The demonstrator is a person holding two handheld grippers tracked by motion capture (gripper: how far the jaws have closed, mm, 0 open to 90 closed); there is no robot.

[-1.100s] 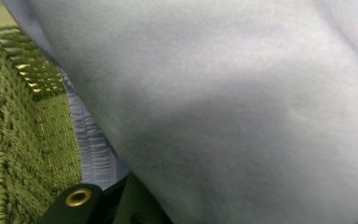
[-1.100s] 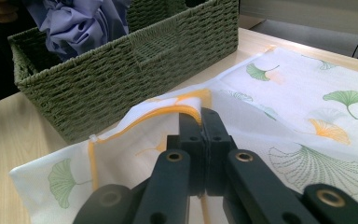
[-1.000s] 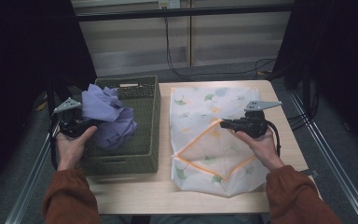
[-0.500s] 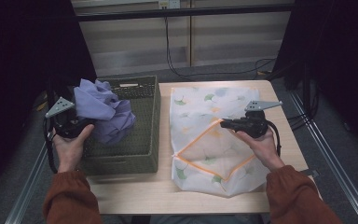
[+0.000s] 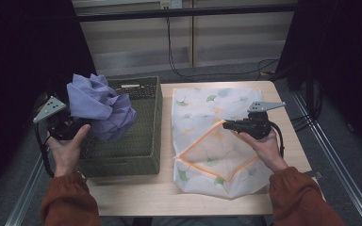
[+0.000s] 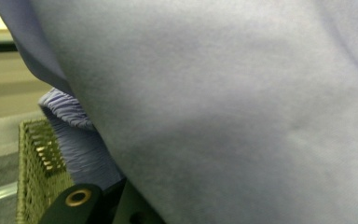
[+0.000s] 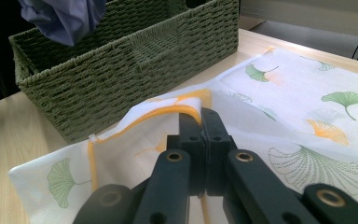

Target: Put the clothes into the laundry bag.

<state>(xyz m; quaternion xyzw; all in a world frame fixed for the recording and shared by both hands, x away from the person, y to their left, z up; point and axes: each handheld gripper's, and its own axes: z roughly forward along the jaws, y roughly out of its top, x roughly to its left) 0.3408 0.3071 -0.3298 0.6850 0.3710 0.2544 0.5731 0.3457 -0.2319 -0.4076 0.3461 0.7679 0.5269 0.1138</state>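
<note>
Two black two-jaw grippers are at work over the pale wooden table [image 5: 151, 193]. On the left, the left gripper [image 5: 73, 126] is clamped on a crumpled lavender fabric garment [image 5: 101, 109], which hangs bunched in the air above the left part of a dark green woven rectangular basket [image 5: 139, 136]; in the left gripper view the cloth [image 6: 223, 116] lies right against the camera, with the basket's weave [image 6: 39, 172] below it at the left. On the right, the right gripper [image 7: 200, 116] has its jaws pressed together on the orange-trimmed edge of a white mesh laundry bag printed with green and yellow ginkgo leaves [image 7: 307, 116], lifting that edge slightly off the table. The bag [image 5: 207, 113] lies flat just beside the basket, on its right, with the right gripper [image 5: 227, 125] over its middle
</note>
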